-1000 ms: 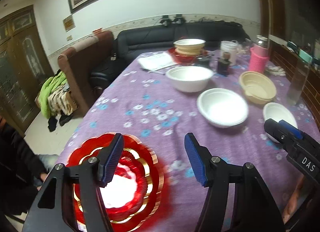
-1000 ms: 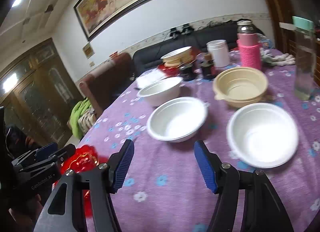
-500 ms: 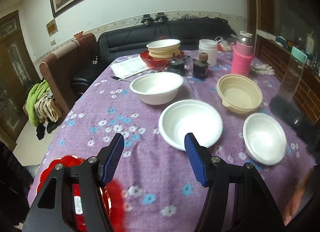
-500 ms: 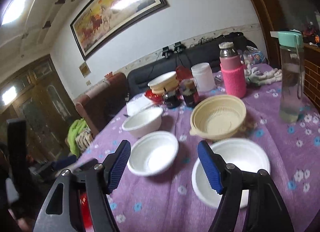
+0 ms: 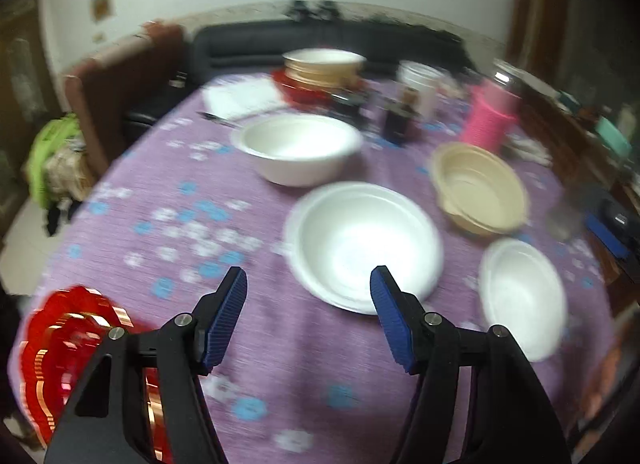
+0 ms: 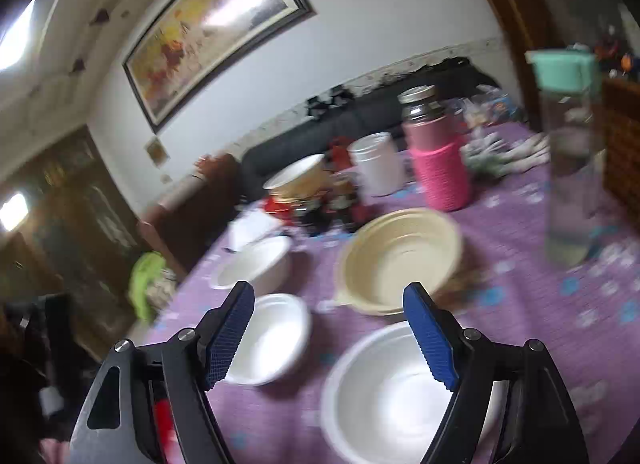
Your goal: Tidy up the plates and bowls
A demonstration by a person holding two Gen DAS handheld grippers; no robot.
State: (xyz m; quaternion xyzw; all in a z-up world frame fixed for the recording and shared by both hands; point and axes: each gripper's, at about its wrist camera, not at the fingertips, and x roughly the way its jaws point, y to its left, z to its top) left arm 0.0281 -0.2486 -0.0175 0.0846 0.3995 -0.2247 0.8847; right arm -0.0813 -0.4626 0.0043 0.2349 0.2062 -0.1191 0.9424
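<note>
Purple floral tablecloth (image 5: 280, 364), white bowls (image 5: 364, 244) seemingly upright, both claws (image 5: 308, 320) (image 6: 328, 332) wide, empty.

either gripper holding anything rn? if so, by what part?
Nothing held. Left gripper and right gripper are both open, empty, above the table, bowls ahead.

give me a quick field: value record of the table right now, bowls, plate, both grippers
surface: table with purple floral cloth
white bowls: three, loose
beige bowl, beside the pink-sleeved bottle
red plate, near-left table edge
far stack: bowls on a red plate
left gripper: open, empty
right gripper: open, empty
</note>
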